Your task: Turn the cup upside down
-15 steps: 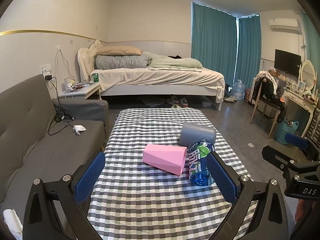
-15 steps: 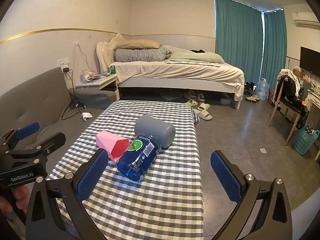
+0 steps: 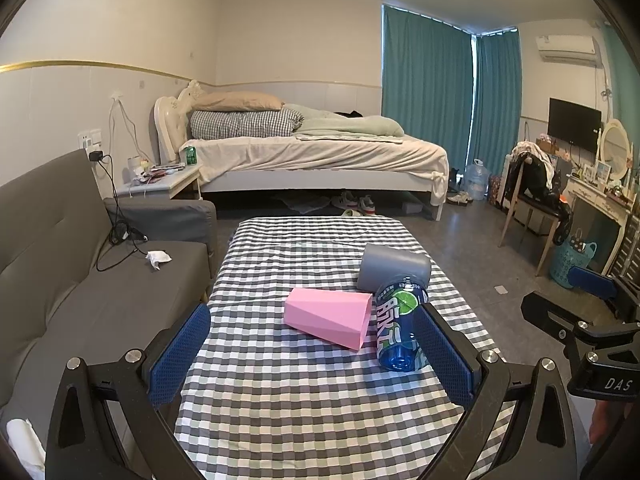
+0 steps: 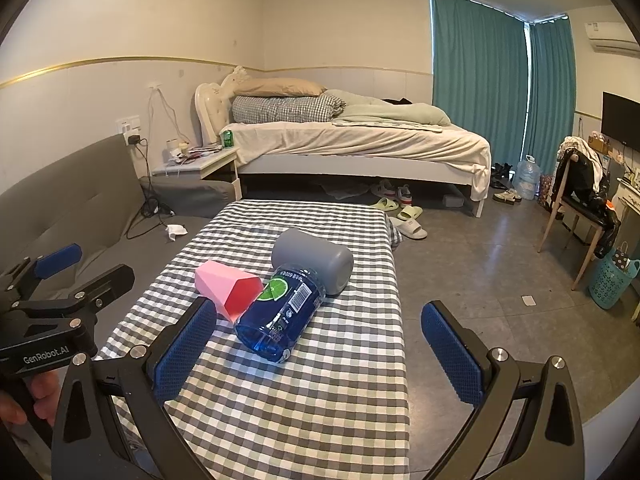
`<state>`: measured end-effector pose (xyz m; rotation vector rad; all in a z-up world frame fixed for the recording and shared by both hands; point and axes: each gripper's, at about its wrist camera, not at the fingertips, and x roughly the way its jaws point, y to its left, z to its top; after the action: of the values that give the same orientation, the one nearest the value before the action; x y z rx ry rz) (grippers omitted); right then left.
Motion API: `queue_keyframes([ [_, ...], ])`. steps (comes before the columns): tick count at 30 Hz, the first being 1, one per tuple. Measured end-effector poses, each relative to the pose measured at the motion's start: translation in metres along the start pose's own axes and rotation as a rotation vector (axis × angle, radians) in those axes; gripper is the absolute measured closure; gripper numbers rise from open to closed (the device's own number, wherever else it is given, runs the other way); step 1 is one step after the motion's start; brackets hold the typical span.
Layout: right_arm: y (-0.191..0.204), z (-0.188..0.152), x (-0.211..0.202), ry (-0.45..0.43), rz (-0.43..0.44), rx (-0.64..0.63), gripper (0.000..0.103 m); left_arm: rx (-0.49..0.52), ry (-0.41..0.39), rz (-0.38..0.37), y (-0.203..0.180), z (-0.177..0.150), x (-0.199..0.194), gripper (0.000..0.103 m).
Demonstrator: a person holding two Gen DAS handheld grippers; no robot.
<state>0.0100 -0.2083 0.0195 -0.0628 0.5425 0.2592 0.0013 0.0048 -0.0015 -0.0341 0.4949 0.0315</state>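
Left wrist view, faceted pink plastic cup (image 3: pixel 329 321) lying on its side on checkered tablecloth (image 3: pixel 304 400), touching blue bottle (image 3: pixel 398 330), grey cylindrical cup (image 3: pixel 394 266) behind, left gripper (image 3: pixel 310 356) and right gripper (image 4: pixel 320 354) both spread wide, empty.

A blue bottle (image 3: pixel 398 332) with a lime label lies on its side on the checked bench (image 3: pixel 304 392). A grey sofa (image 3: pixel 60 280) stands to the left, with a crumpled tissue (image 3: pixel 158 258) on its seat. Behind are a bed (image 3: pixel 320 152), teal curtains (image 3: pixel 426 92) and a chair (image 3: pixel 532 200) draped with clothes.
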Motion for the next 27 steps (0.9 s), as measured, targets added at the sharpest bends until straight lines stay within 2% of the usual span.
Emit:
queue_keyframes([
  [19, 0.005, 0.000, 0.005, 0.020, 0.034, -0.002, 0.000, 0.007, 0.015, 0.008, -0.001, -0.004, 0.004, 0.000],
  [23, 0.009, 0.006, 0.007, 0.010, 0.029, -0.051, 0.000, -0.002, 0.036, 0.018, 0.003, -0.003, 0.007, 0.000],
  [27, 0.003, 0.015, 0.023, 0.031, 0.061, -0.073, 0.000, -0.029, 0.060, 0.043, 0.012, 0.004, 0.017, 0.000],
])
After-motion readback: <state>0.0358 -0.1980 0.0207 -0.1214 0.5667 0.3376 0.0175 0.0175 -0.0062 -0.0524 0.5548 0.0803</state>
